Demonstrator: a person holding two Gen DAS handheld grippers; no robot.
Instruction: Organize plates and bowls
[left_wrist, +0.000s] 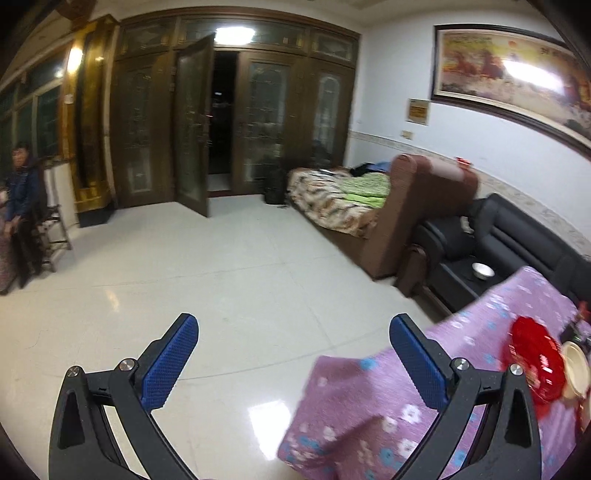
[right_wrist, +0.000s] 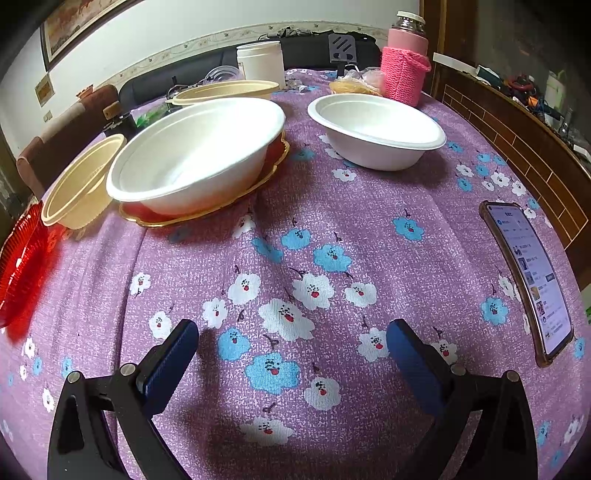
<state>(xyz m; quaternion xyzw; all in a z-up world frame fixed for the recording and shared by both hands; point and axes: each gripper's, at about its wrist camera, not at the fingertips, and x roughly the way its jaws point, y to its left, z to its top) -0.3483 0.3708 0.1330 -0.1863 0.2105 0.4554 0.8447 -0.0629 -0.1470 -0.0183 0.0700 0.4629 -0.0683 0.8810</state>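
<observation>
In the right wrist view a white bowl rests on a gold-rimmed red plate at the left of the purple flowered table. A second white bowl stands at the back right. A cream bowl sits left of the plate, another cream bowl behind it, and a red plate at the far left edge. My right gripper is open and empty above the cloth. My left gripper is open and empty, off the table over the floor. The red plate and a cream bowl lie to its right.
A phone lies at the table's right edge. A pink knitted flask, a white jar and a bag stand at the back. Beside the table are a black sofa, a brown bed and a person at far left.
</observation>
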